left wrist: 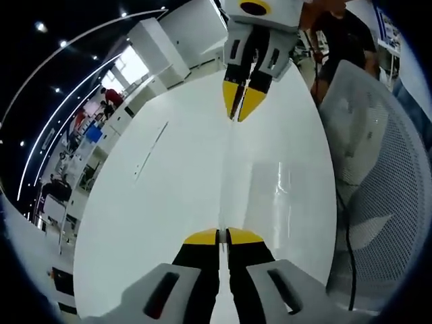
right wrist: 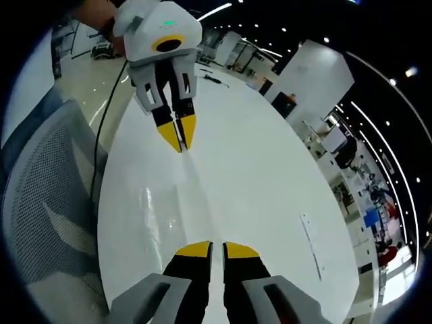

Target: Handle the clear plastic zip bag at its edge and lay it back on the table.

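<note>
Bright ceiling lights glare off the white table (left wrist: pixel 169 175); fisheye edges bend, background soft.

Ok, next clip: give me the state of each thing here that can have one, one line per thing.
clear zip bag: stretched taut between the two grippers, held at opposite edges above the table.
left gripper: shut on the bag's near edge.
right gripper: shut on the bag's other edge.
white table: bare under the bag.
mesh chair: unoccupied, beside the table.
</note>
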{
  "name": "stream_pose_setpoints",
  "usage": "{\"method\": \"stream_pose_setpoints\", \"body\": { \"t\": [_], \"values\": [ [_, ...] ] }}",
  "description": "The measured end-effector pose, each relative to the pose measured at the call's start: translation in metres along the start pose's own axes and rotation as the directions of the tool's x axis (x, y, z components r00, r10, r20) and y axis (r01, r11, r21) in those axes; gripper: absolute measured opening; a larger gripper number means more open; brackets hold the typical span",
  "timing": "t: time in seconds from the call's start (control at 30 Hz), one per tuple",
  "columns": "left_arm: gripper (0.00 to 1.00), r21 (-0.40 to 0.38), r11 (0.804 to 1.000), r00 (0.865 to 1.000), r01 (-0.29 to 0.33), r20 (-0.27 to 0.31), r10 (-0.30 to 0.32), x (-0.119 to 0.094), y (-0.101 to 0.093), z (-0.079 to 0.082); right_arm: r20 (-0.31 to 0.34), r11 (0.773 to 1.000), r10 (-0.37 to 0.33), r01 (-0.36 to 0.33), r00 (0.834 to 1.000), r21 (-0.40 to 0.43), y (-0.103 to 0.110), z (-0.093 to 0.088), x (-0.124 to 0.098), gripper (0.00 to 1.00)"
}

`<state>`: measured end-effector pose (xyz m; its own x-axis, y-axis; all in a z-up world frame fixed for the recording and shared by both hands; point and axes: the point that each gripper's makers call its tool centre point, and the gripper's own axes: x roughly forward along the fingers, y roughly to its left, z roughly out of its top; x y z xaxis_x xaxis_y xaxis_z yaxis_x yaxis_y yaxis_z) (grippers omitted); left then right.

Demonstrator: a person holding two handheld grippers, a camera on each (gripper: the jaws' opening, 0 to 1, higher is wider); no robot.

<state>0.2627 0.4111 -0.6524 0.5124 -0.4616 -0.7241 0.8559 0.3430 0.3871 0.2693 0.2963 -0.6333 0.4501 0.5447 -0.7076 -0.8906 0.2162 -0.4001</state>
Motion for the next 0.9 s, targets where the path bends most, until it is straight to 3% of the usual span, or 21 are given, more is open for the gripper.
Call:
{"method": "stream_pose_setpoints", "body": {
  "t": [0.03,0.23,0.43,0.63,0.9],
  "values": [
    [0.0,0.007,1.0,1.0,-0.002,-0.005,0.002,0.0,-0.001,-0.002,0.033,1.0,-0.005,0.004,0.999,0.018,-0.002,0.008,-0.002,0.03],
    [0.0,0.031,1.0,1.0,-0.003,-0.007,0.003,0.0,-0.006,-0.001,0.074,0.999,0.002,-0.006,0.997,0.044,-0.009,0.032,0.004,0.06],
    [0.0,0.033,0.999,1.0,-0.004,-0.01,0.004,-0.003,-0.008,-0.001,0.078,0.997,0.074,-0.074,0.994,0.0,0.008,0.048,0.023,0.07],
    [0.0,0.024,1.0,1.0,-0.014,-0.004,0.014,-0.006,-0.007,-0.003,0.037,0.992,0.114,-0.112,0.993,-0.061,0.022,0.045,0.038,0.06],
    [0.0,0.023,1.0,1.0,-0.014,-0.005,0.014,-0.009,-0.009,-0.005,0.015,0.991,0.114,-0.113,0.993,-0.075,0.018,0.04,0.041,0.06]
  ]
}}
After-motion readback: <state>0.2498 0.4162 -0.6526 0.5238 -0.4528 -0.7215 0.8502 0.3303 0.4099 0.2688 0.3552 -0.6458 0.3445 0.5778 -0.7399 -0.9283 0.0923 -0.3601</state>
